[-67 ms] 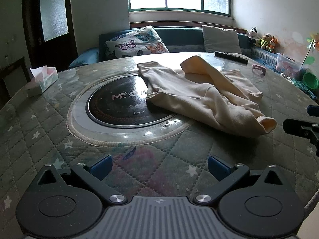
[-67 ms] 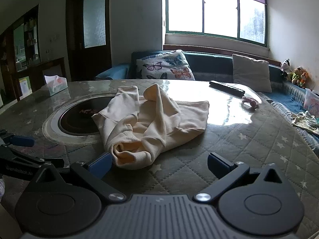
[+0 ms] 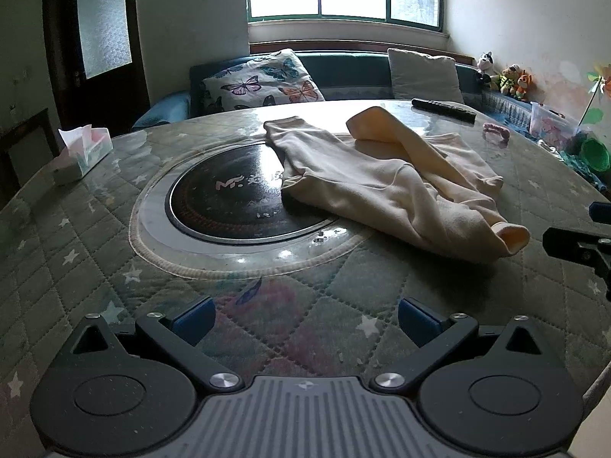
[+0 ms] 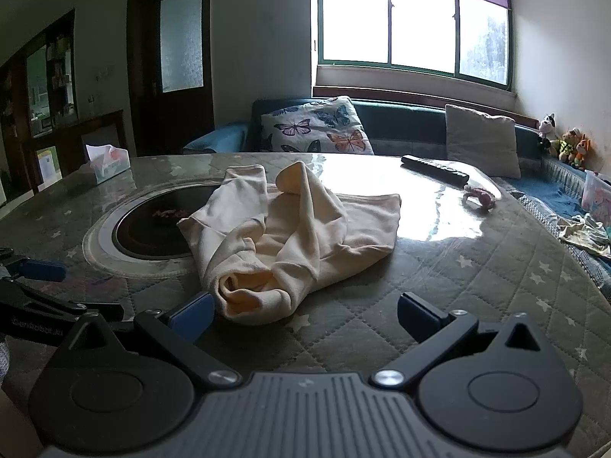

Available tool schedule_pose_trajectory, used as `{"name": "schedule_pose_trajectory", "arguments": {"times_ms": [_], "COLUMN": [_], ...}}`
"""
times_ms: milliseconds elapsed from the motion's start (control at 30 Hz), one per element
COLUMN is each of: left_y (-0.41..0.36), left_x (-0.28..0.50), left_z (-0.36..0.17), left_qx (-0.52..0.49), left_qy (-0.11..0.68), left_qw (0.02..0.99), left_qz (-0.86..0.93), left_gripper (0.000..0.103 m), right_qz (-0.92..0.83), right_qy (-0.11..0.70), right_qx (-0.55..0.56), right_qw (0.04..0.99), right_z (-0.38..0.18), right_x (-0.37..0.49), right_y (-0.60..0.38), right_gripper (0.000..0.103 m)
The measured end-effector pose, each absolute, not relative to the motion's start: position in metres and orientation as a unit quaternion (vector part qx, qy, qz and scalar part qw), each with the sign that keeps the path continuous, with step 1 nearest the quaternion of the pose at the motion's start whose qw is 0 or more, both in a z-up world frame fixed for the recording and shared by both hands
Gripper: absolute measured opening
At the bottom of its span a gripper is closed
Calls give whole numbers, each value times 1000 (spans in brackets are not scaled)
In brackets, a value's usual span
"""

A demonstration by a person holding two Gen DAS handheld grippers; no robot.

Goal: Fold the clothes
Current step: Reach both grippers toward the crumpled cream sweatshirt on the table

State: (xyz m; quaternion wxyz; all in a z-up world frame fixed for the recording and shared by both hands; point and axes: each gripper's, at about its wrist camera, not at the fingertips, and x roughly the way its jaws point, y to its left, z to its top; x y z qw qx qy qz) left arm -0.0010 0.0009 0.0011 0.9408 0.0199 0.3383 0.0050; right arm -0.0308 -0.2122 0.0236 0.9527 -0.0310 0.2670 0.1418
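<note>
A cream-coloured garment (image 3: 385, 187) lies crumpled on the round table, partly over the dark inset disc (image 3: 229, 194); it also shows in the right wrist view (image 4: 282, 236). My left gripper (image 3: 305, 318) is open and empty, above the quilted cover near the front edge, short of the garment. My right gripper (image 4: 305, 315) is open and empty, its left fingertip (image 4: 193, 315) close beside the garment's near cuff; I cannot tell if it touches. The right gripper shows at the right edge of the left wrist view (image 3: 576, 248), and the left gripper at the left edge of the right wrist view (image 4: 34, 286).
A tissue box (image 3: 82, 152) stands at the table's left. A black remote (image 3: 445, 108) and a small pink object (image 3: 496, 131) lie at the far right. A sofa with a butterfly cushion (image 3: 263, 82) stands behind the table. Toys and a plastic box (image 3: 550, 128) sit at right.
</note>
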Motion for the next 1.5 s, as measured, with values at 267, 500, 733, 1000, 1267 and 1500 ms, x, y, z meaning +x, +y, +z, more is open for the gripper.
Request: {"name": "schedule_pose_trajectory", "arguments": {"times_ms": [267, 500, 733, 1000, 1267, 1500], "left_y": [2, -3, -7, -5, -2, 8], "left_x": [-1, 11, 29, 55, 80, 98], "left_z": [5, 13, 18, 18, 18, 16], "left_qx": [22, 29, 33, 30, 26, 19], "left_qy": [329, 326, 328, 333, 339, 344], "left_qw": [944, 945, 944, 942, 940, 939], "left_qz": [4, 1, -5, -9, -12, -13], "left_gripper": [103, 103, 103, 103, 103, 102], "right_qz": [135, 130, 136, 144, 153, 167], "right_qy": [261, 256, 263, 271, 285, 308], "right_qx": [-30, -32, -39, -51, -66, -81], "right_qw": [955, 957, 954, 950, 944, 933], "right_z": [32, 35, 35, 36, 41, 36], "right_x": [-35, -25, -3, 25, 81, 149], "right_y": [-215, -221, -216, -207, -194, -172], "right_gripper": [103, 103, 103, 102, 93, 82]}}
